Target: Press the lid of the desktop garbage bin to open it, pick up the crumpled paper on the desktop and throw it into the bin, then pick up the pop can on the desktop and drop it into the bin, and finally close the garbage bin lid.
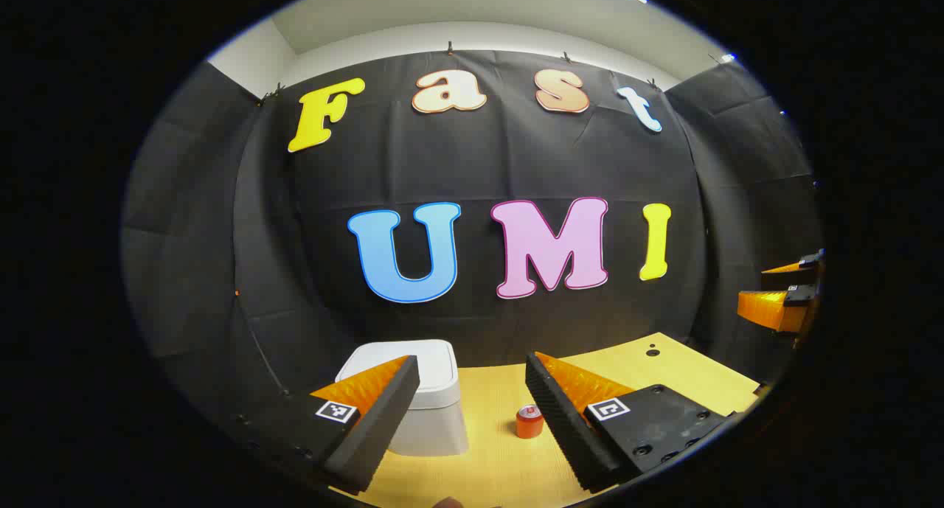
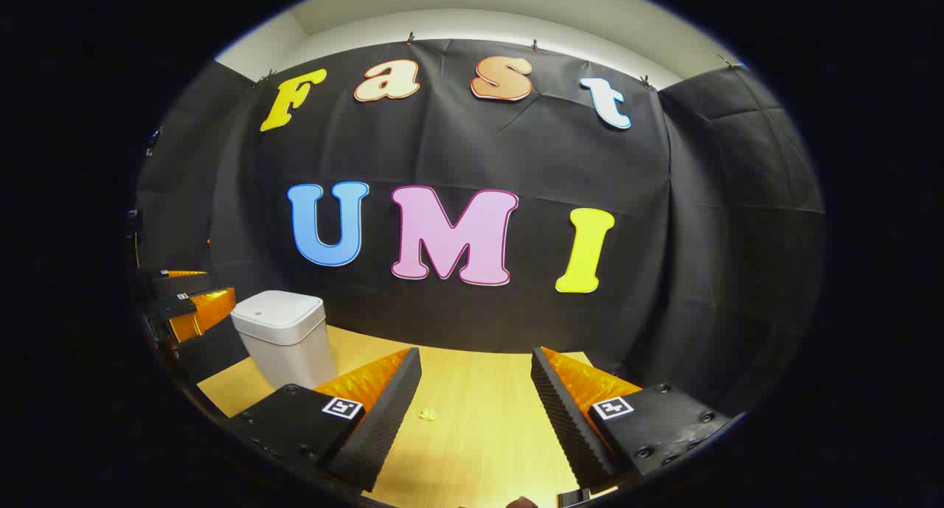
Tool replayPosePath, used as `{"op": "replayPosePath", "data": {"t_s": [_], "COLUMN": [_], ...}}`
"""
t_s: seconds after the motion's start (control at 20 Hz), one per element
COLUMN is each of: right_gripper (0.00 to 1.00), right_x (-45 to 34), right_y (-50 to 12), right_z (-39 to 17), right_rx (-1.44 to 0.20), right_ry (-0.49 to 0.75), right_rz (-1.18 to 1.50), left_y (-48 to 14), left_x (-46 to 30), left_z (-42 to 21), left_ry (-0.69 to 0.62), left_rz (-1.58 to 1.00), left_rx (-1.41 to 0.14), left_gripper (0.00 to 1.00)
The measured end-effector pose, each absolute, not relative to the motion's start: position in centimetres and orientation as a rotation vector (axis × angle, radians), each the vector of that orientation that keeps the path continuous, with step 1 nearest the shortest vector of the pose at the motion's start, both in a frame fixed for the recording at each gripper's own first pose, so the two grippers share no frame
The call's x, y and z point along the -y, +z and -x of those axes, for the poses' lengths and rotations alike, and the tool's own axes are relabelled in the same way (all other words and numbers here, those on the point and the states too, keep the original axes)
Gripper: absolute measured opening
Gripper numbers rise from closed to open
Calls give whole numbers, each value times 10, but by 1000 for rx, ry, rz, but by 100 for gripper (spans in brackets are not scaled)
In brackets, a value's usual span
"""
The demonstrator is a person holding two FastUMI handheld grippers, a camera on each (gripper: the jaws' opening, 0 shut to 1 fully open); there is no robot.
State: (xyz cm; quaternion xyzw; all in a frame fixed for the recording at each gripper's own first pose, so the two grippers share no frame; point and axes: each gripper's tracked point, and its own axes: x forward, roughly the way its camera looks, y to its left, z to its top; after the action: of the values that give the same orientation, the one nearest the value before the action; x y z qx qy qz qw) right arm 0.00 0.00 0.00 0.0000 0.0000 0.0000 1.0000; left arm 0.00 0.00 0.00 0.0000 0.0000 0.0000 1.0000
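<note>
A white desktop bin (image 1: pixel 431 375) stands on the wooden table with its lid down, just behind my left gripper's left finger. A small orange-red pop can (image 1: pixel 529 422) stands upright to the bin's right, between the fingers but farther off. My left gripper (image 1: pixel 472 379) is open and holds nothing. In the right gripper view the bin (image 2: pixel 282 335) is at the left, lid down, and a tiny yellowish crumpled paper (image 2: pixel 428 414) lies on the table between the fingers of my right gripper (image 2: pixel 476 368), which is open and above the table.
The wooden table (image 1: pixel 686 379) ends at the black cloth wall behind it and has a small dark hole (image 1: pixel 653 352) near its far right corner. The other gripper shows at the far right (image 1: pixel 782 301) in the left gripper view.
</note>
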Motion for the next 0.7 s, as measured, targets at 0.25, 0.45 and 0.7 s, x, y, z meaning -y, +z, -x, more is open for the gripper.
{"op": "replayPosePath", "data": {"t_s": [0.25, 0.45, 0.7], "right_gripper": [96, 96, 96], "right_x": [8, 10, 8], "right_y": [4, 5, 10], "right_z": [3, 2, -2], "right_rx": [14, 17, 33], "right_ry": [-21, -27, -31], "right_rz": [19, 25, 25], "left_y": [-3, -1, 3], "left_x": [-7, -12, -17], "left_z": [-4, -8, -11], "left_ry": [8, 8, 11], "left_rz": [-1, -7, -14], "left_rx": [-9, -10, 1], "left_gripper": [98, 98, 98]}}
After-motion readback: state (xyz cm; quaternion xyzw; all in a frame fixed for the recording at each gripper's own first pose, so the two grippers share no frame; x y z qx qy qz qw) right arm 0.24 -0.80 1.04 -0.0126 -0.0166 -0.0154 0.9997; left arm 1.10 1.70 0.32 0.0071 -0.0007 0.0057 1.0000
